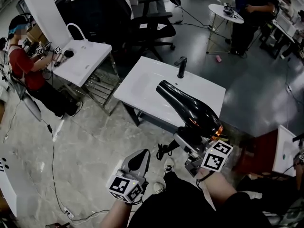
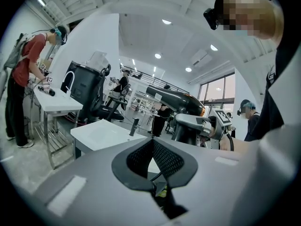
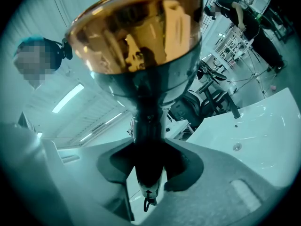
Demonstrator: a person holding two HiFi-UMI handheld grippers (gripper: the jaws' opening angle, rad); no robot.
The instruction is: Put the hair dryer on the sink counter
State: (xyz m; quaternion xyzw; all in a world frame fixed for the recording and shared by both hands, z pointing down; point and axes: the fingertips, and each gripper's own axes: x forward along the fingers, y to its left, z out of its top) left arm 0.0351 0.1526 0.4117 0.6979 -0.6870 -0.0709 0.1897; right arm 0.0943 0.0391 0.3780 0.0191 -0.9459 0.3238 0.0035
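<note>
A black hair dryer (image 1: 190,106) with a gold rear rim hangs in the air over the near right corner of the white sink counter (image 1: 142,87). My right gripper (image 1: 190,137) is shut on its handle. In the right gripper view the dryer (image 3: 141,55) towers above the jaws (image 3: 148,159), with its cord end poking out below. A black faucet (image 1: 181,68) stands at the counter's back edge. My left gripper (image 1: 137,161) hangs low over the floor, near my body, with its pads together and nothing between them (image 2: 151,142). From there the dryer (image 2: 174,99) shows above the counter (image 2: 101,133).
A second white sink counter (image 1: 83,58) stands at the left, with a person in red (image 1: 21,61) working at it. A metal rack (image 1: 102,82) sits between the counters. Behind are a black office chair (image 1: 152,25) and a round table (image 1: 225,11). A cable (image 1: 52,146) trails over the floor.
</note>
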